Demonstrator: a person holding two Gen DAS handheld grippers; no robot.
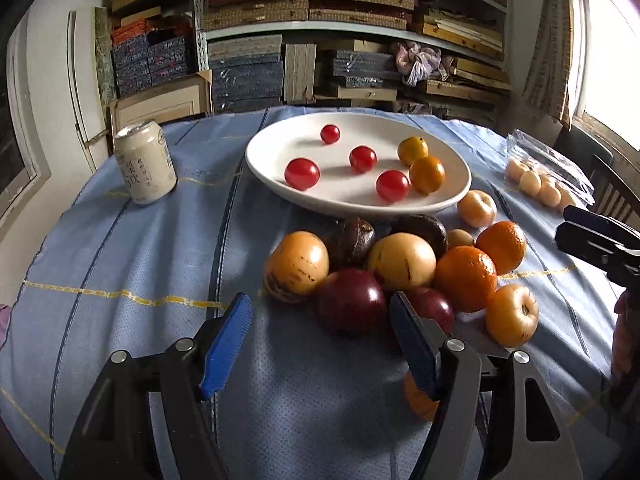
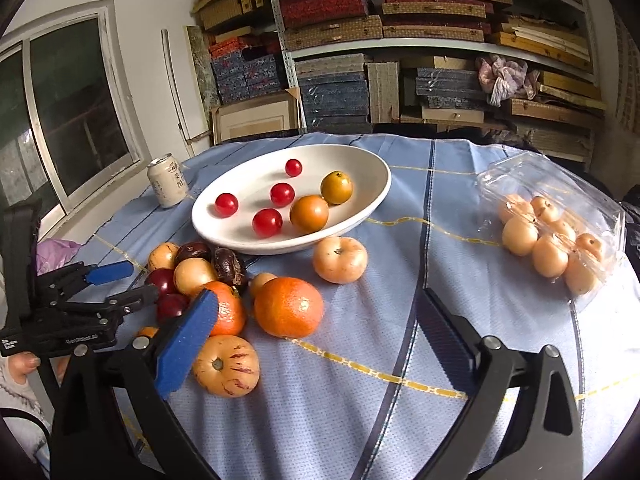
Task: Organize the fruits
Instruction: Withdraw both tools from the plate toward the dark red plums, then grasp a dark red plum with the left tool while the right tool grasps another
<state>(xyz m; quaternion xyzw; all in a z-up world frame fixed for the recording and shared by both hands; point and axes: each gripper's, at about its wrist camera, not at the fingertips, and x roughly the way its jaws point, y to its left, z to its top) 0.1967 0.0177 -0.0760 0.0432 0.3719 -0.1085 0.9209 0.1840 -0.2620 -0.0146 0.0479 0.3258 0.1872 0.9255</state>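
A white plate [image 1: 280, 140] [image 2: 240, 176] holds several cherry tomatoes [image 1: 302, 174] and two small yellow-orange fruits [image 1: 427, 174]. In front of it lies a pile of loose fruit: dark red plums [image 1: 352, 300], oranges [image 2: 288, 306], yellow striped melons [image 2: 226, 364] and brown passion fruits [image 1: 352, 238]. My left gripper [image 1: 322, 300] [image 2: 144, 280] is open at the near side of the pile, and a plum lies just past its fingertips. My right gripper [image 2: 318, 300] [image 1: 566, 224] stands wide open, with an orange just ahead of its tips; nothing is gripped.
A pale drink can [image 1: 146, 168] [image 2: 168, 186] stands left of the plate. An open clear plastic box [image 2: 552, 232] of pale round fruit lies at the right. The blue cloth covers the round table. Shelves of stacked boxes stand behind, and a purple bag [image 2: 56, 250] lies at the left edge.
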